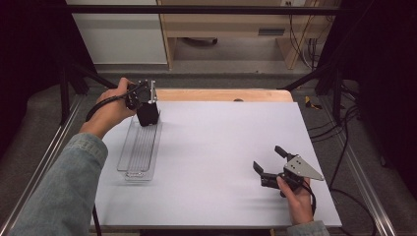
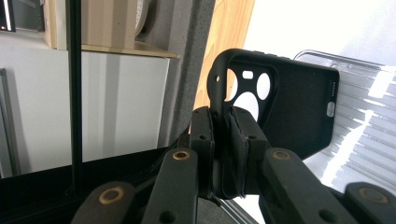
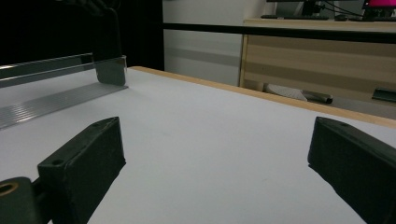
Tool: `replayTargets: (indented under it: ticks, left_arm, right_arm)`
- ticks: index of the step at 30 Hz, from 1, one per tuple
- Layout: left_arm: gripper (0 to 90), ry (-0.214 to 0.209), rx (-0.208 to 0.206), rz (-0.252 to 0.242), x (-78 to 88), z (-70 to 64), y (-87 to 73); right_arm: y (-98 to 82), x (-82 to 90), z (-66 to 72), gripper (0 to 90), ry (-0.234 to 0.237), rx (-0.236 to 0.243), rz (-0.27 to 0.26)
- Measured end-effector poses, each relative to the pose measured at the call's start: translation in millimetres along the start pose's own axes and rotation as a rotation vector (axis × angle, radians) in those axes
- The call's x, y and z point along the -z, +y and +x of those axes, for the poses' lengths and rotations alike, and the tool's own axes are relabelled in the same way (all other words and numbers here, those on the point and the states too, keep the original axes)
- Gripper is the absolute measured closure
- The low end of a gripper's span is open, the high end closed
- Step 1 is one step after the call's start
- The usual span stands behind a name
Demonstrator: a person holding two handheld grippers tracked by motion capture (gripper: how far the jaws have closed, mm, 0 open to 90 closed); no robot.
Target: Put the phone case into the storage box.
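A black phone case (image 1: 148, 116) with camera cut-outs (image 2: 299, 112) stands on edge at the far end of a clear ribbed tray (image 1: 139, 150), held by a person's left hand. My left gripper (image 1: 146, 109) is shut on the case's rim near the cut-outs, its pads (image 2: 243, 135) pinching the edge. The tray (image 2: 369, 112) lies lengthwise at the left of the white table. My right gripper (image 1: 267, 157) rests low at the table's front right, open, nothing between its jaws (image 3: 215, 140). From there the tray (image 3: 51, 100) lies far to the left.
A white sheet (image 1: 221, 147) covers the table, with a wooden edge (image 1: 221, 95) at the back. Metal rails (image 1: 46, 157) run along both sides. Beyond stand a white cabinet (image 1: 118, 34) and a wooden desk (image 3: 322, 56); cables (image 1: 344, 142) hang at right.
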State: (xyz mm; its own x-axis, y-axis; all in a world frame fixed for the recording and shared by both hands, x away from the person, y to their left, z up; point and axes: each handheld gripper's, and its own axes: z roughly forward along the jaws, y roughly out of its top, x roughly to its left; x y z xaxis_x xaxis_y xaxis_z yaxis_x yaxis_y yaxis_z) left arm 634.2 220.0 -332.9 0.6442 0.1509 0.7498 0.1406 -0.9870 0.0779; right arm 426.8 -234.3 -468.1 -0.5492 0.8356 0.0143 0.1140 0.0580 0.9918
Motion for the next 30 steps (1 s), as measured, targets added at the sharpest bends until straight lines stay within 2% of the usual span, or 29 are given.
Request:
replayTargets:
  ticks: [7, 9, 11, 13, 14, 17, 18, 19, 22, 26, 30]
  left_arm:
    - [78.2, 0.012, 0.012, -0.004, 1.6, 1.8, -1.9]
    - [76.0, 0.018, 0.029, -0.010, 2.2, 2.1, -3.0]
    - [64.7, 0.038, 0.052, -0.013, 3.5, 2.8, -4.4]
    - [53.7, 0.046, 0.095, -0.024, 8.2, 3.9, -6.5]
    - [48.5, 0.046, 0.095, -0.024, 8.2, 3.9, -6.5]
    - [43.2, 0.065, 0.164, -0.052, 20.6, 3.2, -10.3]
    - [37.4, 0.068, 0.179, -0.060, 25.4, 2.2, -11.3]
    - [37.1, 0.073, 0.206, -0.077, 34.7, -0.4, -13.1]
    - [32.9, 0.087, 0.232, -0.093, 45.5, -4.4, -14.7]
    - [27.2, 0.091, 0.256, -0.112, 54.0, -9.4, -15.5]
    - [23.1, 0.083, 0.263, -0.119, 56.2, -14.6, -15.9]
  right_arm:
    - [0.0, -0.4, -0.1, 4.0, 0.001, -0.001, 0.001]
    - [-0.1, -0.6, -0.2, 4.0, 0.001, -0.001, 0.002]
    - [-0.2, -0.7, 0.0, 4.0, 0.000, -0.002, 0.003]
    - [0.0, -0.9, 0.5, 4.0, 0.001, -0.003, 0.001]
    - [0.0, -0.9, 0.5, 4.0, 0.001, -0.003, 0.001]
    - [0.5, -1.1, 1.2, 4.0, 0.002, 0.003, 0.000]
    - [0.7, -1.0, 1.9, 4.0, 0.006, 0.006, 0.000]
    - [0.8, -1.1, 2.3, 4.0, 0.007, 0.009, -0.001]
    - [1.2, -0.7, 3.1, 3.9, 0.006, 0.014, -0.002]
    - [1.6, -0.6, 2.8, 3.9, 0.002, 0.013, -0.004]
    - [1.6, -1.0, 2.9, 3.8, 0.001, 0.015, -0.002]
